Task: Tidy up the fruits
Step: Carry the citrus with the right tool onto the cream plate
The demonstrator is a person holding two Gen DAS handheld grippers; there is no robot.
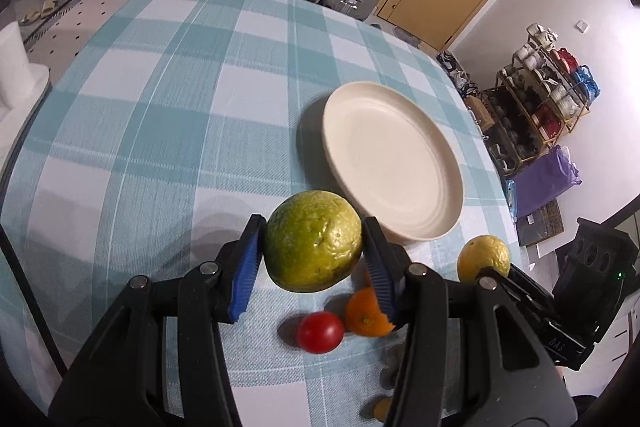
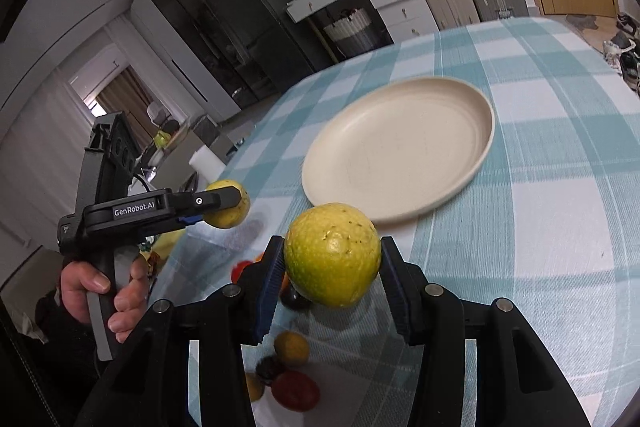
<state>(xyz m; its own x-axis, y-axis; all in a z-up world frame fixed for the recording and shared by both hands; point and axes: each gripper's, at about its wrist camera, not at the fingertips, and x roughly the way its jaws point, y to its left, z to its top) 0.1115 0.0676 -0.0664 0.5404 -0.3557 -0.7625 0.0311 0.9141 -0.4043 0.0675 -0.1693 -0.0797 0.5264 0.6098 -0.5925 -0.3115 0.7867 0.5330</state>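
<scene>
Left gripper [image 1: 312, 259]: fingers pinch green fruit [image 1: 313, 239], above the surface.
Right gripper [image 2: 332, 279]: fingers pinch yellow fruit [image 2: 333, 254].
Ahead: empty plate [image 1: 394, 163], mid-surface.
Below: tomato [image 1: 320, 331], orange [image 1: 366, 311].
Writing: "GenRobot.AI".

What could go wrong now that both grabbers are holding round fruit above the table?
The left gripper and right gripper each pinch a round green-yellow fruit only at its sides, so either might slip and roll. A dropped fruit could hit the small fruits below. Both heading for one plate might collide.
</scene>
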